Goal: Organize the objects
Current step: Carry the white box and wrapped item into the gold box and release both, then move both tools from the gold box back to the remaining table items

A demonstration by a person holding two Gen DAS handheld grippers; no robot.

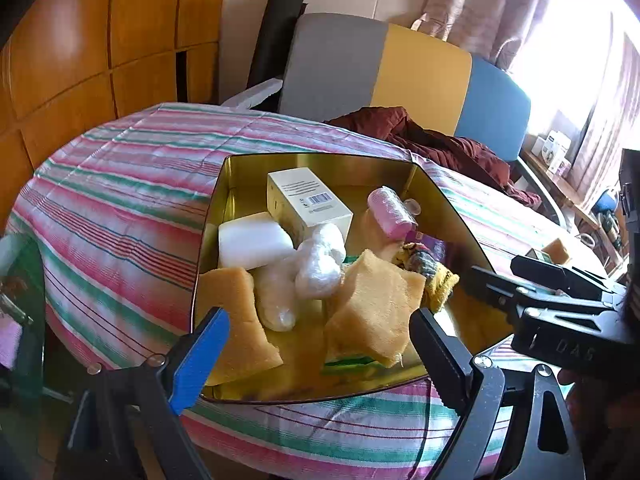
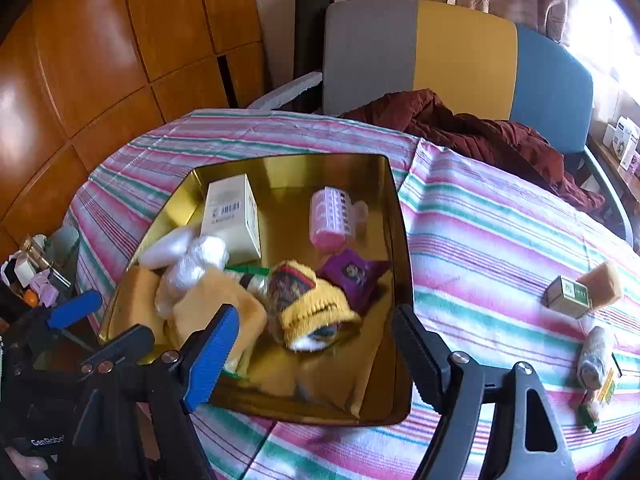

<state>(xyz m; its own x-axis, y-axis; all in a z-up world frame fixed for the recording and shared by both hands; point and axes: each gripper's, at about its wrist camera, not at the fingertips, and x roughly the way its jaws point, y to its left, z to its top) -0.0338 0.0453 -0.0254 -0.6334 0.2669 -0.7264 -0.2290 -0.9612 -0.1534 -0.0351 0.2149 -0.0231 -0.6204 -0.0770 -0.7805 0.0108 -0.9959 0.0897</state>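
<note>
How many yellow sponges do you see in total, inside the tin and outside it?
3. Two lie in the gold tin: one sponge at its near-left corner, one sponge near the front middle. A third sponge lies on the striped cloth, beside a small box. Others may be hidden.

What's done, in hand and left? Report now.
Done: the gold tin holds the white box, pink curler, sponges, yellow sock and purple packet. In hand: nothing; left claw and right claw hang open. Left: small box, loose sponge and roll outside it.
</note>
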